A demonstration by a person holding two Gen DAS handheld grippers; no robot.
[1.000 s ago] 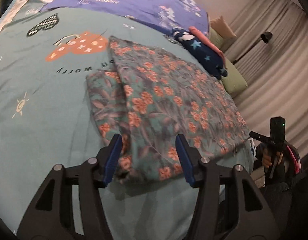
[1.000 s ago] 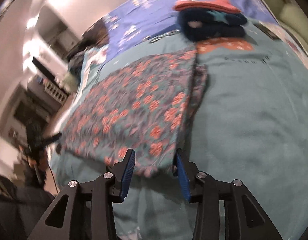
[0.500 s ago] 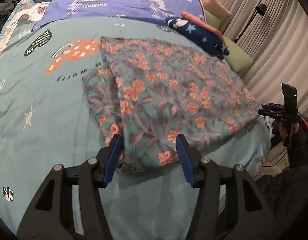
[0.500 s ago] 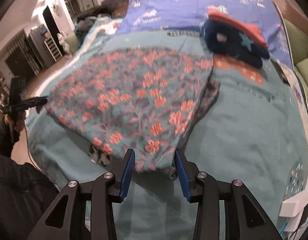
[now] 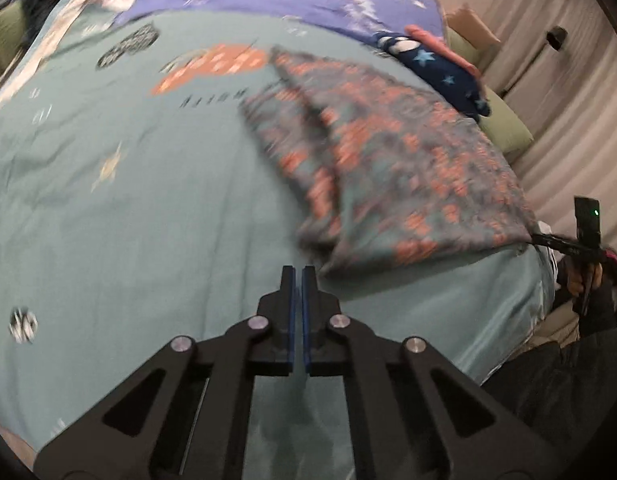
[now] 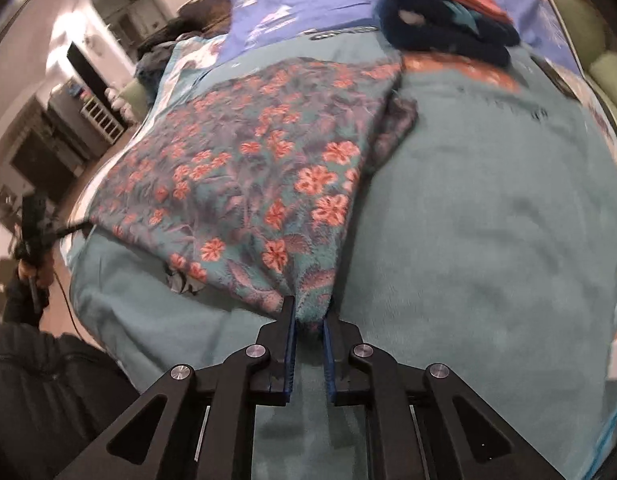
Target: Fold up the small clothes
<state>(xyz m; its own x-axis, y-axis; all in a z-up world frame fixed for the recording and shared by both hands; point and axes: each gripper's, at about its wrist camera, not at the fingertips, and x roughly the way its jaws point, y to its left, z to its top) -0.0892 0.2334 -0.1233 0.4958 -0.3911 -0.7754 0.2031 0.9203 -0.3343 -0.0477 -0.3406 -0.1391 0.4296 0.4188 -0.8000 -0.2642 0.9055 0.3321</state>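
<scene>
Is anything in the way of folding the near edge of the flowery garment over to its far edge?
Nothing visible lies on the floral garment. The only thing close is the navy star-print pile on the teal bedspread just past its far corner; a fold ending at the far edge should probably miss it.

The left gripper (image 5: 298,274) has just been closing: its blue pads, which stood wide apart around the near corner of the floral garment (image 5: 388,168) a second ago, now meet with no cloth showing between them, and that corner now lies just to the right of the fingertips instead of between them. The right gripper (image 6: 309,312) has just been closing too; its pads, formerly open at the garment's near edge, now pinch a bunched fold of that corner. In the right wrist view the other gripper now touches the garment's far left corner.
</scene>
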